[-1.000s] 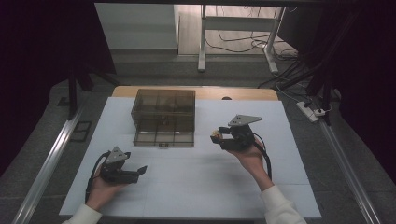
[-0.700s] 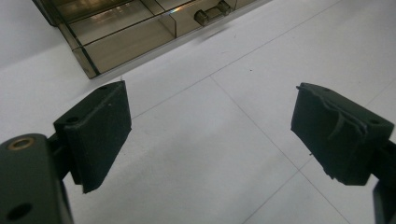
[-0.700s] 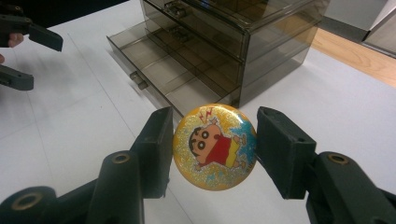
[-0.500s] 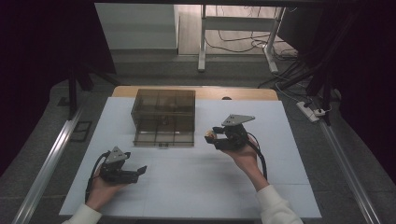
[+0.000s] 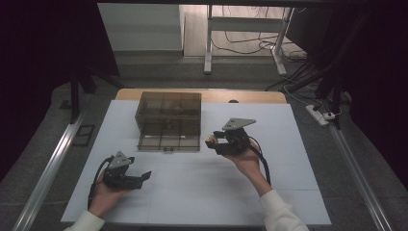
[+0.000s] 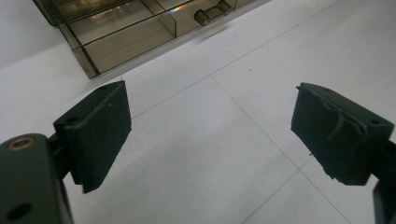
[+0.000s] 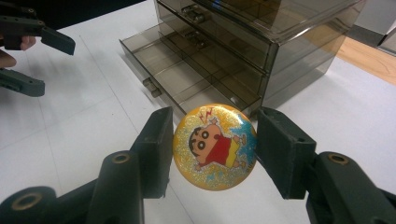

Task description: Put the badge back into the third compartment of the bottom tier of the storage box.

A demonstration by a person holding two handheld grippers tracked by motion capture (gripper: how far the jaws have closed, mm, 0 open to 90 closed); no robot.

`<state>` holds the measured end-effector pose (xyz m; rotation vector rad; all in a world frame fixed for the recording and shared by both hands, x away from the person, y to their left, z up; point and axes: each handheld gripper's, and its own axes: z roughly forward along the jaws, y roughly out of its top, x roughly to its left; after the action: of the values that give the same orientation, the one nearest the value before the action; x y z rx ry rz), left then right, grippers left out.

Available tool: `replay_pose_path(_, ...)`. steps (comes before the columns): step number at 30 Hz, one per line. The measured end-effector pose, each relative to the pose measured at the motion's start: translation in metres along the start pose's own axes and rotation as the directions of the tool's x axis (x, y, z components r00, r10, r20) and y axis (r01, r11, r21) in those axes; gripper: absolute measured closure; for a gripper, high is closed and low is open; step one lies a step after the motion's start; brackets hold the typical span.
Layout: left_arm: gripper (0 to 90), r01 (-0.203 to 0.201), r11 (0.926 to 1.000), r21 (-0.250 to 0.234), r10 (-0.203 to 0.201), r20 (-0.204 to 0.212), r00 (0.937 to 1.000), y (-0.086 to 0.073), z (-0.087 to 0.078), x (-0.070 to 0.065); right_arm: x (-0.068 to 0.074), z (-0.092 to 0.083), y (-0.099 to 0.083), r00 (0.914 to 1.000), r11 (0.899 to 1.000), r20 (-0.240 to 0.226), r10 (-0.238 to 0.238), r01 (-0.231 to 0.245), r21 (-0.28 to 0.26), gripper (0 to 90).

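Pinching round badge edgewise, printed face toward camera, right fingers, left fingers spread.

glossy glittery badge, smoky clear plastic drawer box, matt white table.

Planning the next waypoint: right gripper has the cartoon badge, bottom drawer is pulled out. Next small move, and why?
Probably carry the round cartoon badge forward over the open bottom drawer of the smoky drawer box. The right gripper is shut on the badge, held clear of the table beside the box, and the drawer stands pulled out with bare compartments. The left gripper rests open, out of the way.
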<state>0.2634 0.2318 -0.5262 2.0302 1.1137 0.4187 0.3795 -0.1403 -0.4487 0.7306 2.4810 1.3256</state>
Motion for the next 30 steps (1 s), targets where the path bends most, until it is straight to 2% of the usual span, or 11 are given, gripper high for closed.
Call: replay_pose_path(30,12.1,-0.005,1.0000,0.001,0.005,0.003,1.0000,0.000,0.000,-0.001,0.022,0.044,0.007,0.9973,0.999,-0.066,-0.032,0.035,0.039,47.2)
